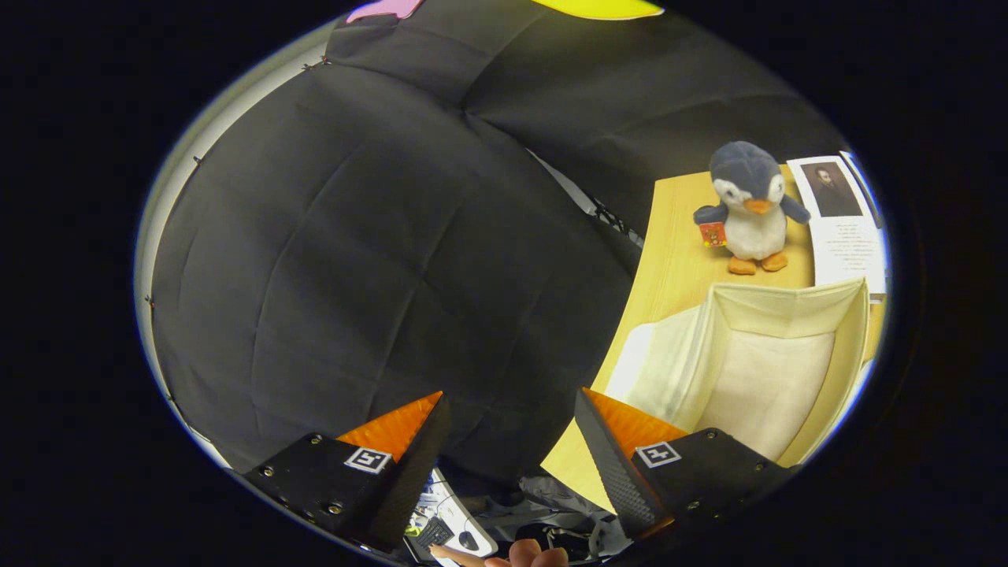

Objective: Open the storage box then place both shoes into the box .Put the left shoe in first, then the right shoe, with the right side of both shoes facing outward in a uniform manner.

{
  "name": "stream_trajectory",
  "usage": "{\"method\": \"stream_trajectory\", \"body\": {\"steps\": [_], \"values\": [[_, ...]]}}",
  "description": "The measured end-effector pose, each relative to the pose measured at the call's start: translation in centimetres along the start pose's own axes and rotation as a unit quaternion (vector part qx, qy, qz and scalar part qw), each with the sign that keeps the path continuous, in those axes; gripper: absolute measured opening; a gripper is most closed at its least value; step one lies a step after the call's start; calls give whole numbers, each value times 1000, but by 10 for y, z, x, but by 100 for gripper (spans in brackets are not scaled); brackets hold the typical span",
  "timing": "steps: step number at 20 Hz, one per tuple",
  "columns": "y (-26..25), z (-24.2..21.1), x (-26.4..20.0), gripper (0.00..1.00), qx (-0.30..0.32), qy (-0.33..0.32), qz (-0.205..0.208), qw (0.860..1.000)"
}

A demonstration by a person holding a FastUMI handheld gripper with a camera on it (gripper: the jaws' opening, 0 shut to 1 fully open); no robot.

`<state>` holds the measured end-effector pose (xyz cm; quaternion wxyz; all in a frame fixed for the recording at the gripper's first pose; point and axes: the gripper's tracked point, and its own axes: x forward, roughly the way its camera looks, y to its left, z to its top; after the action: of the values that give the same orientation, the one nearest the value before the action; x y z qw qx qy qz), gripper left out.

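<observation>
Your gripper (512, 409), bottom centre of frame: fingers spread wide apart, nothing btwn them, aimed at the booth's black cloth wall (378, 260). Storage box (756, 362), lower right, just beyond the right finger: cream fabric, top open, sits on a wooden table (677, 260). Plush penguin (750, 209), upper right, stands upright behind the box, w/ a printed sheet (846, 228) beside it.

No legible text: sheet (849, 236) by the penguin (750, 206) has print too small to read.
</observation>
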<state>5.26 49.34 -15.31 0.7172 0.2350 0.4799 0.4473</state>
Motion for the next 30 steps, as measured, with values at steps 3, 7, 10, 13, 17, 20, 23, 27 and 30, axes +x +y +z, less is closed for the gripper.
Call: {"method": "stream_trajectory", "body": {"steps": [3,7,10,13,17,20,23,27,30], "values": [[-8,6,-34,97,-5,-17,-5,1000],[-24,11,-76,97,-21,-39,-21,999],[-47,10,-109,97,-49,-55,-50,996],[-72,6,-135,97,-63,-60,-78,993],[-120,-2,-164,97,-64,-68,-125,988],[-159,-17,-190,97,-50,-60,-164,983],[-189,-34,-217,97,-30,-53,-195,979],[-237,-56,-237,97,-9,-44,-237,970],[-265,-71,-246,97,-1,-33,-261,965]]}}
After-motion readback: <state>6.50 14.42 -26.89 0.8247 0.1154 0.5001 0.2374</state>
